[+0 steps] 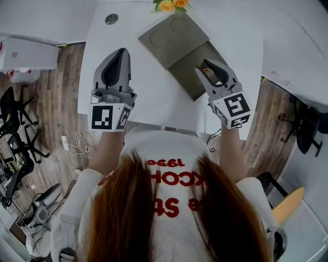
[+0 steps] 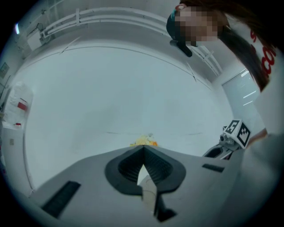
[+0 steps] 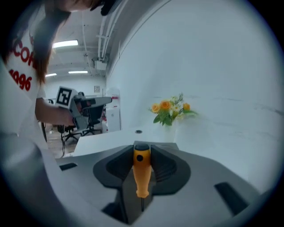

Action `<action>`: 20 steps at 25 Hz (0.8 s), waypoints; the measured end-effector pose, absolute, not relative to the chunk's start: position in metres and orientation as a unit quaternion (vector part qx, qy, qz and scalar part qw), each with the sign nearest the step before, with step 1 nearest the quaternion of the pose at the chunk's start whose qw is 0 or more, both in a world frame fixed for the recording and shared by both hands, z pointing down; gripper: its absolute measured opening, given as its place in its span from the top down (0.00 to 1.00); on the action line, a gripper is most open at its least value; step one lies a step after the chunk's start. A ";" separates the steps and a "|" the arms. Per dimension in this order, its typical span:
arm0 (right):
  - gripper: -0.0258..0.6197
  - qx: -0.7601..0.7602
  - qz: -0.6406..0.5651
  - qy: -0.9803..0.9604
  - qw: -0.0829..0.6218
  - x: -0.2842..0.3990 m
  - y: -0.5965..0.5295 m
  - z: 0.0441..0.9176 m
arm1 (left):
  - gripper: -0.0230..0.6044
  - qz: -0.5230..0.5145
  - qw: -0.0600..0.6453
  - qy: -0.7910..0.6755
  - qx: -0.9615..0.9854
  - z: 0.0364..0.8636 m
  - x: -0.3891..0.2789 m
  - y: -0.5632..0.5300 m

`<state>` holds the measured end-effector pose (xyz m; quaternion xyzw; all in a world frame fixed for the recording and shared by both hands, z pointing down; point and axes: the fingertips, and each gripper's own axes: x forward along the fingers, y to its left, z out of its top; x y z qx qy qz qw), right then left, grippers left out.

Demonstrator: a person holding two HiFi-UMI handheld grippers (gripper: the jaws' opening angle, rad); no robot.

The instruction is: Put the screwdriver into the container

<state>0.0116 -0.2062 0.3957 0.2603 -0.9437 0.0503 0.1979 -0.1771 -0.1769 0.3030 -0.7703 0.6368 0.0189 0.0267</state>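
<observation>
An orange-handled screwdriver sits upright between the jaws of my right gripper, which is shut on its handle. In the head view that gripper hangs over the near right part of the olive-grey container, with the orange handle showing at its tip. The container's flat lid-like part lies beside it, farther back. My left gripper hovers over the white table left of the container; its jaws meet at the tips with nothing between them.
A bunch of yellow and orange flowers stands at the table's far edge behind the container. A round cable hole is at the far left of the table. Wooden floor, office chairs and cables lie left of the table.
</observation>
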 end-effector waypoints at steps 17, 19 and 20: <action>0.77 0.135 0.012 -0.899 0.417 -0.035 -0.208 0.548 | 0.95 -0.016 -0.037 0.670 -0.741 0.359 -0.197 -0.163; 0.77 0.122 0.032 -0.895 0.429 -0.038 -0.209 0.561 | 0.95 -0.019 -0.041 0.674 -0.737 0.363 -0.199 -0.162; 0.77 0.118 0.040 -0.893 0.433 -0.039 -0.209 0.566 | 0.95 -0.020 -0.043 0.676 -0.736 0.364 -0.200 -0.161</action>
